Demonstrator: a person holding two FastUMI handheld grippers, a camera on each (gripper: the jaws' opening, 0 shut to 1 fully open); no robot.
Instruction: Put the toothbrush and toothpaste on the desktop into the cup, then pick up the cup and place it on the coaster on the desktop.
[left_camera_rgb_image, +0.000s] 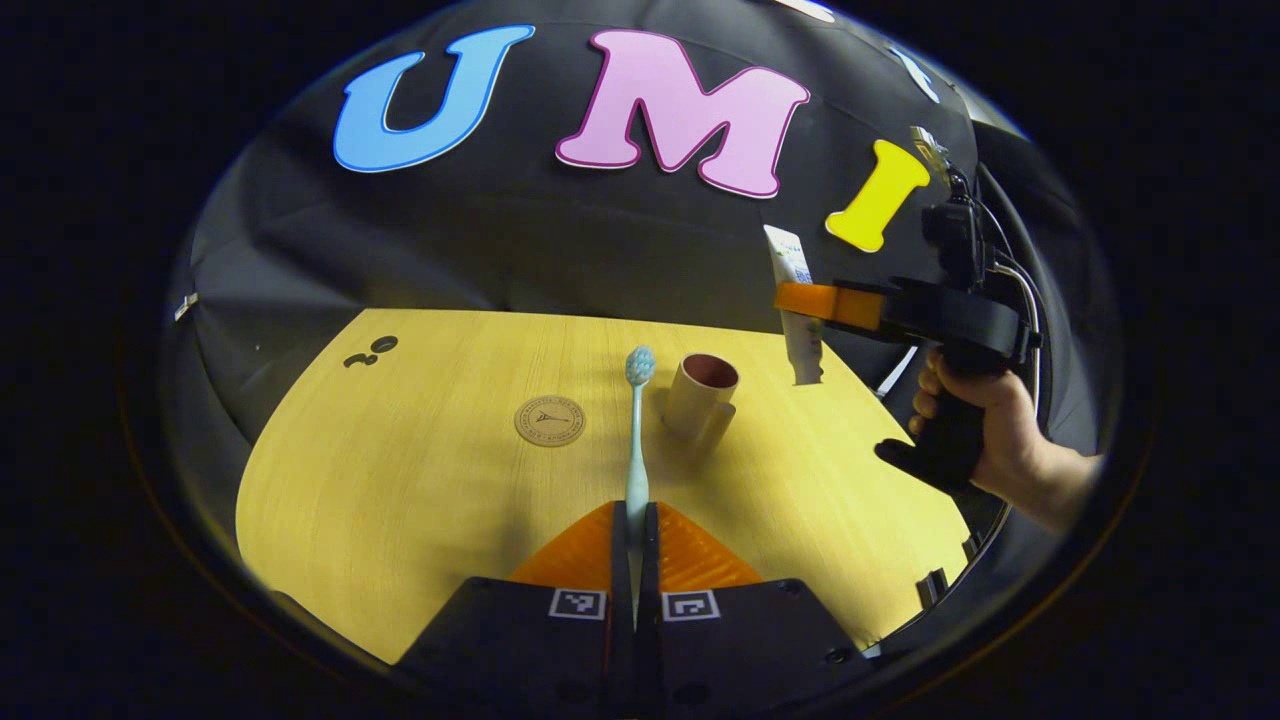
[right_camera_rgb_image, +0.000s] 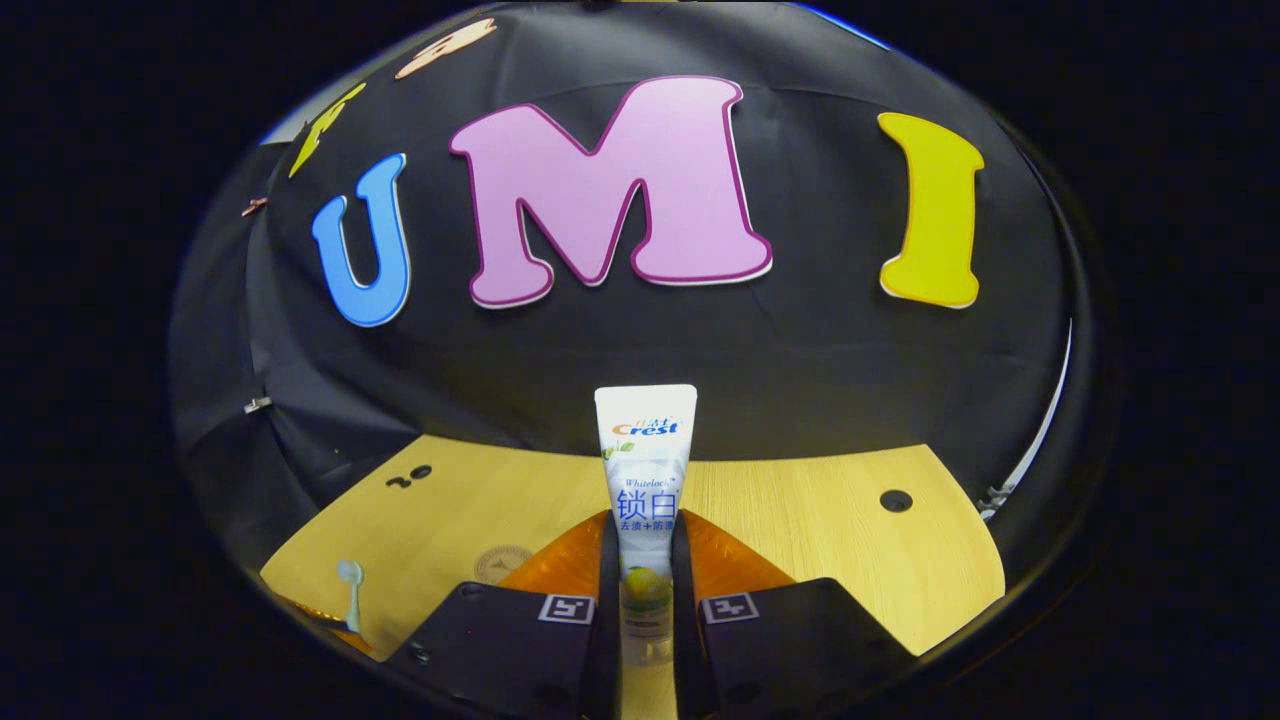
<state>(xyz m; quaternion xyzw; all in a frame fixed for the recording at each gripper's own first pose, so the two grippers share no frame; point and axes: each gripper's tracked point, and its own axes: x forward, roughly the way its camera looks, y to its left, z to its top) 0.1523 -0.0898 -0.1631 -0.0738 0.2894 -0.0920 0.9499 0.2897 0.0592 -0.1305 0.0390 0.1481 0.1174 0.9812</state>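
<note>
Holding the brush (left_camera_rgb_image: 637, 440) in my left jaws and the paste (right_camera_rgb_image: 645, 480) in my right, cup (left_camera_rgb_image: 700, 397) just ahead beside the brush tip; crowding both in could topple it.

A light wood-grain table (left_camera_rgb_image: 400, 500) with rounded corners stands against the booth's black cloth wall (left_camera_rgb_image: 520, 250), which is softly creased.

A pale yellow wood grain is shown by the desk (left_camera_rgb_image: 400, 500). The toothbrush (left_camera_rgb_image: 636, 440) is coloured light blue, the cup (left_camera_rgb_image: 700, 396) beige with a dark red inside, the coaster (left_camera_rgb_image: 549, 420) tan. The toothpaste (right_camera_rgb_image: 645, 470) is white with blue print. Orange fingers and black bodies are seen on the left gripper (left_camera_rgb_image: 635, 560) and right gripper (right_camera_rgb_image: 645, 590).
</note>
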